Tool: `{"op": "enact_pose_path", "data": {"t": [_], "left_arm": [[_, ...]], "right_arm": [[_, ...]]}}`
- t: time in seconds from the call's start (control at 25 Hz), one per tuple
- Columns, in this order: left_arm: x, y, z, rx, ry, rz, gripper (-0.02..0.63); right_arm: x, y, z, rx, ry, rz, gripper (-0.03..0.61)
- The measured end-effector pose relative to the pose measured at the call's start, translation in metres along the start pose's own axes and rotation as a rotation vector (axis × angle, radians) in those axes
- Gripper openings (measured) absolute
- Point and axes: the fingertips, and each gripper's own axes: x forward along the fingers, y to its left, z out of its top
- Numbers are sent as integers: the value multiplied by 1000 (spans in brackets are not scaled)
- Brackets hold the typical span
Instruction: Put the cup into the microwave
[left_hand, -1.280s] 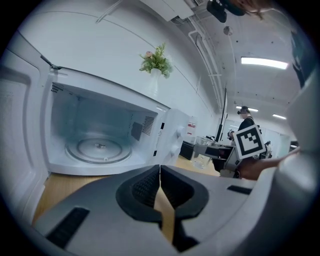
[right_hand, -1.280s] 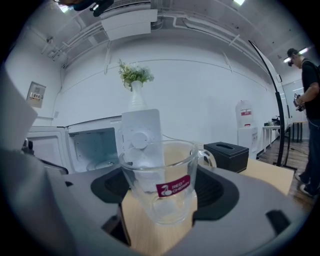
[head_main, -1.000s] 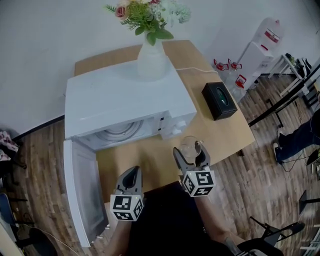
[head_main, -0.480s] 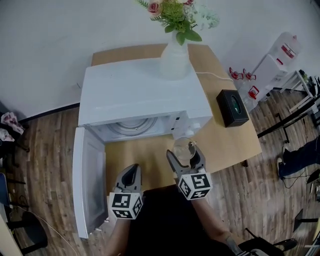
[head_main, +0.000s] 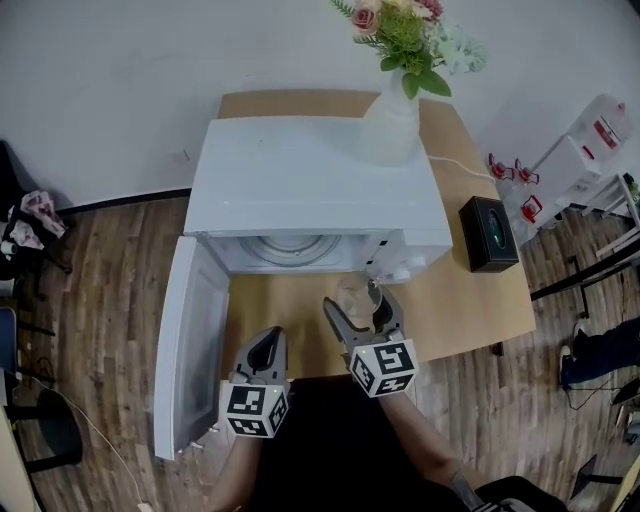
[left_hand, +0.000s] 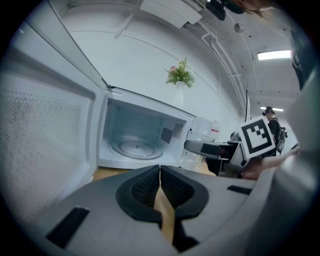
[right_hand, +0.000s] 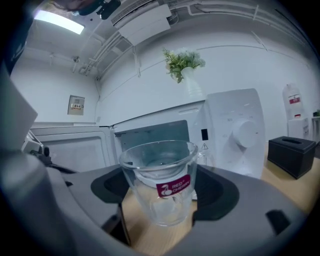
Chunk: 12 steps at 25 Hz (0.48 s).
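A clear glass cup (right_hand: 161, 180) with a red label is clamped upright between the pads of my right gripper (head_main: 358, 305); in the head view the cup (head_main: 354, 298) hangs over the table just in front of the white microwave (head_main: 320, 190). The microwave's door (head_main: 190, 350) stands swung out to the left, and its glass turntable (left_hand: 134, 148) shows inside the cavity. My left gripper (head_main: 265, 352) is lower left of the right one, near the door, jaws closed together with nothing between them (left_hand: 160, 172).
A white vase of flowers (head_main: 392, 125) stands on top of the microwave. A black box (head_main: 489, 233) sits at the table's right end. Bare wooden tabletop (head_main: 460, 310) lies in front of the microwave. Wooden floor surrounds the table.
The view has shifted so the microwave and table sit further right and lower. My right gripper with the cup has moved left, closer to the open cavity. The left gripper has barely moved.
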Motion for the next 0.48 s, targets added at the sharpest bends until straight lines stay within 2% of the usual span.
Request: {"op": "enact_pose_path", "data": {"t": [0.48], "left_arm": [[-4, 6, 0, -22, -10, 54, 6]], "right_arm": [[51, 21, 10, -39, 44, 121, 354]]}}
